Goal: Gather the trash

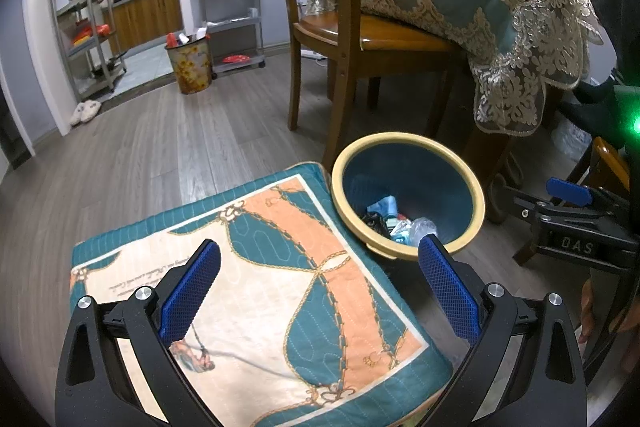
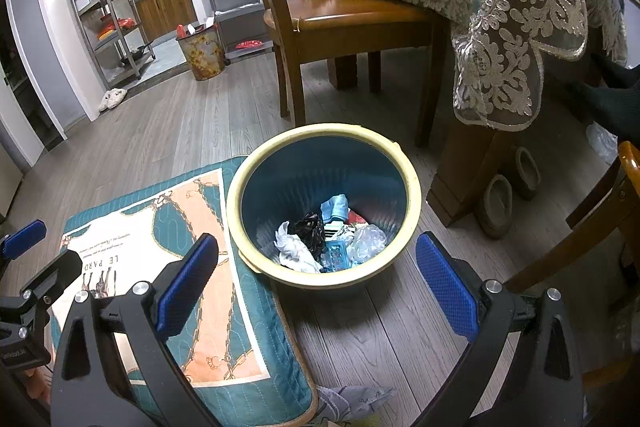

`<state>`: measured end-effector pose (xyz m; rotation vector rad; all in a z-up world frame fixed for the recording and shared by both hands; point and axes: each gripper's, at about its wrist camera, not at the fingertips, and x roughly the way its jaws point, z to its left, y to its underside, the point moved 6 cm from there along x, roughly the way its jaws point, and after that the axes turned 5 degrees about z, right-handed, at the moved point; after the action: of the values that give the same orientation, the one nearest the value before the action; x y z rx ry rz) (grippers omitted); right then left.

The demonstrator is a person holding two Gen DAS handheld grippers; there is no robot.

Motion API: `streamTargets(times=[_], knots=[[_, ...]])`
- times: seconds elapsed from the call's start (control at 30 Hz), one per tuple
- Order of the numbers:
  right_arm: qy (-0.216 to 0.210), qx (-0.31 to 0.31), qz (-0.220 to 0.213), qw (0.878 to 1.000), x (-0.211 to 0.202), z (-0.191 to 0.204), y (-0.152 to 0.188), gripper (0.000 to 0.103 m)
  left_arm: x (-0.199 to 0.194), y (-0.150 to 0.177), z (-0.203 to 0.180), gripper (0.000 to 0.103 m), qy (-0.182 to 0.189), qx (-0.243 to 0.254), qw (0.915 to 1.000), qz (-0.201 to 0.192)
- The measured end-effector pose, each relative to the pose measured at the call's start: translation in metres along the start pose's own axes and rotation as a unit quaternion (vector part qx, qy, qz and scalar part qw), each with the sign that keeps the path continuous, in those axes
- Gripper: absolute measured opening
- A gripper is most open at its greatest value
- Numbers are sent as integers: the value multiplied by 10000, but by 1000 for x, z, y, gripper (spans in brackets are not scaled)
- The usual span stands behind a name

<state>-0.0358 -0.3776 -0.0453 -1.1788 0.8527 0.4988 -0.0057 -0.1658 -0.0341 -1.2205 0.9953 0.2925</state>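
A grey wood-plank floor [image 2: 168, 131] runs back to a kitchen doorway, with a dining table under a teal, lace-edged tablecloth [image 2: 516, 11] on the far right.

The right gripper [image 2: 316, 279] hangs with its jaws wide apart and nothing between them. Just ahead of them and slightly down stands the trash bin [image 2: 256, 171], a teal tub with a cream rim, resting on the floor. Inside it lies the collected trash [image 2: 328, 239]: a crumpled white tissue, a dark wrapper, a light blue piece and clear plastic, all heaped at the bottom. Left of these jaws, touching the bin's side, is a quilted cushion [image 2: 192, 311] patterned in teal, peach and cream. Beyond the bin to the right, a pair of slippers [image 2: 508, 195] sits by the table leg.

The left gripper [image 1: 318, 291] also has its jaws spread apart and empty, hovering above the cushion [image 1: 280, 299]. The bin [image 1: 476, 187] lies ahead and to the right of these jaws, its near rim partly hidden behind the right fingertip; the trash [image 1: 400, 223] shows in its bottom. Further right, the right gripper [image 1: 568, 195] enters at the frame edge.

Past the bin stands a wooden chair [image 1: 320, 27], pushed up to the table. Far ahead and left of the jaws are a flower-printed waste bin [image 1: 190, 67] and metal shelving [image 1: 88, 27].
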Motion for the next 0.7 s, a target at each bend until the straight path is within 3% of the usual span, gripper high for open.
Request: streamTargets(times=[0.53, 0.7], knots=[[56, -48, 21, 10000, 2, -2, 1, 97, 3, 2, -1, 98, 63, 49, 9999, 146], [678, -686, 97, 9953, 23, 1, 13, 97, -3, -4, 13, 98, 44, -303, 9993, 211]])
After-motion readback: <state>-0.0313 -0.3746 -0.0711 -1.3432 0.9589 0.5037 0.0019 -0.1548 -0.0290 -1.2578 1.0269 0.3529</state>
